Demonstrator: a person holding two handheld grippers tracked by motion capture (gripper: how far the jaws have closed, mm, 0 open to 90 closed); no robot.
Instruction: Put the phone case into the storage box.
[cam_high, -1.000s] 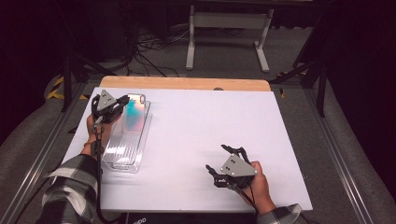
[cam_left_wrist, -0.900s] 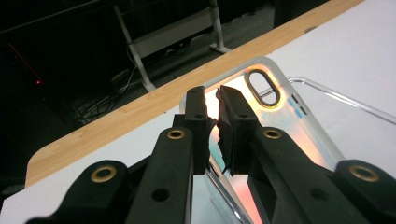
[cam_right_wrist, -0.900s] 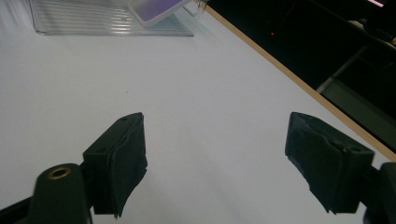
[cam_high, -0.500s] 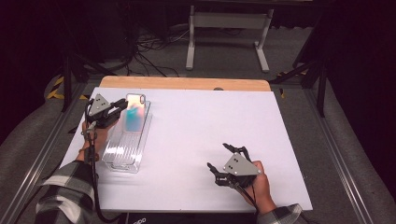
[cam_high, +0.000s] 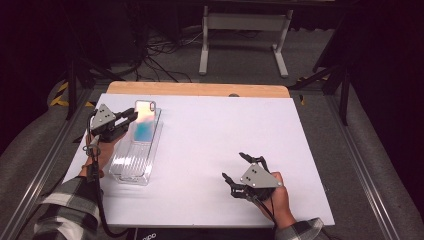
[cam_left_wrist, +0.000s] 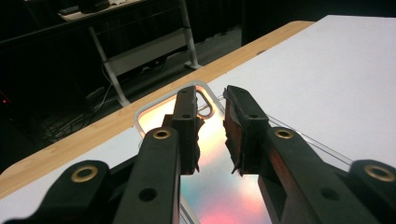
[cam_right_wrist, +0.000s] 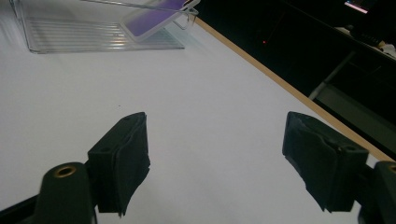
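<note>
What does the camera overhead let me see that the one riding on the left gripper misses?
From the high view alone: the person's hands, the right gripper resting open on the white table, and the clear tray from end to end. From the left gripper view alone: a close look between the left gripper jaws, slightly parted above the case's camera cutout. Both show the shiny phone case lying in the tray's far end.

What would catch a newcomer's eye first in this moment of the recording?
The iridescent phone case, glowing pink and teal, leans on the far end of a clear plastic tray at the left of the white table. The left claw hovers right at the case, jaws slightly parted with nothing between them. Near the table's front edge on the right, the right claw rests wide open over bare tabletop.
</note>
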